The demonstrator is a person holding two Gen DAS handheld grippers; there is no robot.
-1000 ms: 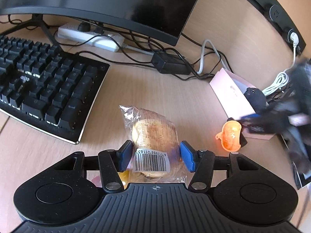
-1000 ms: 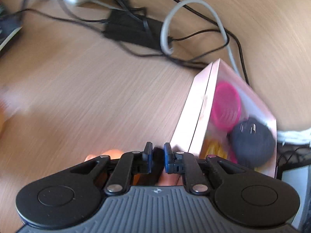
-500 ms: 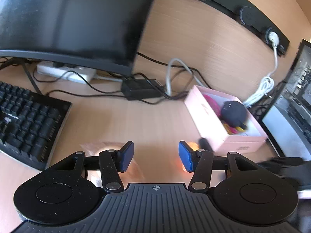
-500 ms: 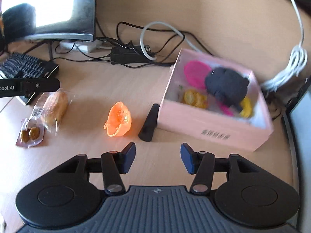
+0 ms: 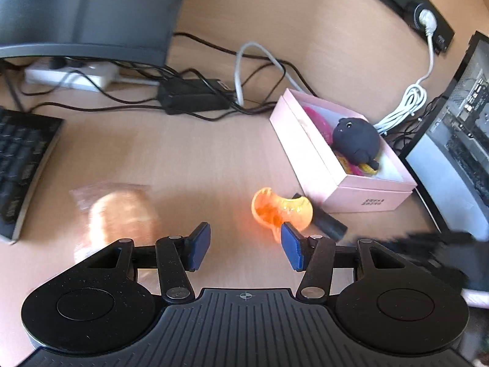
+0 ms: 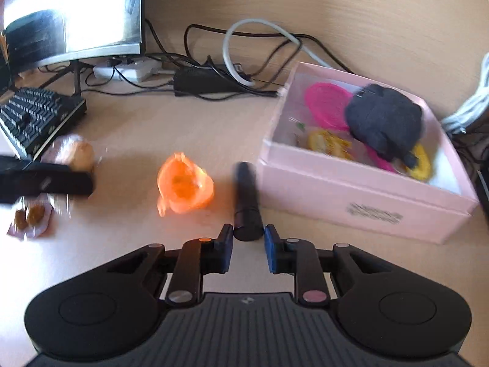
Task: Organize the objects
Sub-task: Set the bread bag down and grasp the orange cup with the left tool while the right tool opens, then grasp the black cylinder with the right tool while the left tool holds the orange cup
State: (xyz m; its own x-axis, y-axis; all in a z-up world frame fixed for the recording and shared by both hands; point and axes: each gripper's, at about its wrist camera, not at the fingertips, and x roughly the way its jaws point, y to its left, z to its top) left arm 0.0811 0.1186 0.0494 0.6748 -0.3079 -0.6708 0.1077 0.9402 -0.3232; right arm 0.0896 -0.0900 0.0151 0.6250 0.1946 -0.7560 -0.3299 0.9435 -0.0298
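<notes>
My left gripper (image 5: 246,244) is open and holds nothing. An orange pumpkin-shaped toy (image 5: 279,211) lies on the desk just past its right fingertip. A bagged bread roll (image 5: 122,214), blurred, lies to the left. My right gripper (image 6: 247,238) is low over the desk. Its jaws are closing on the near end of a black cylinder (image 6: 246,195), and the pads meet its sides. The cylinder lies beside the pink box (image 6: 351,195), which holds a dark plush toy (image 6: 385,119), pink discs and yellow items. The orange toy (image 6: 183,183) sits left of the cylinder.
A keyboard (image 6: 36,116) and a monitor (image 5: 85,9) stand at the left, with a power strip, adapter and tangled cables (image 5: 195,94) behind. A computer case (image 5: 458,140) borders the right. A small snack packet (image 6: 30,217) lies near the bread. The left gripper body (image 6: 45,183) shows blurred.
My left gripper swung right, from over the bread roll to beside the orange toy. My right gripper drew back from the box, opened, then narrowed around the black cylinder's end.
</notes>
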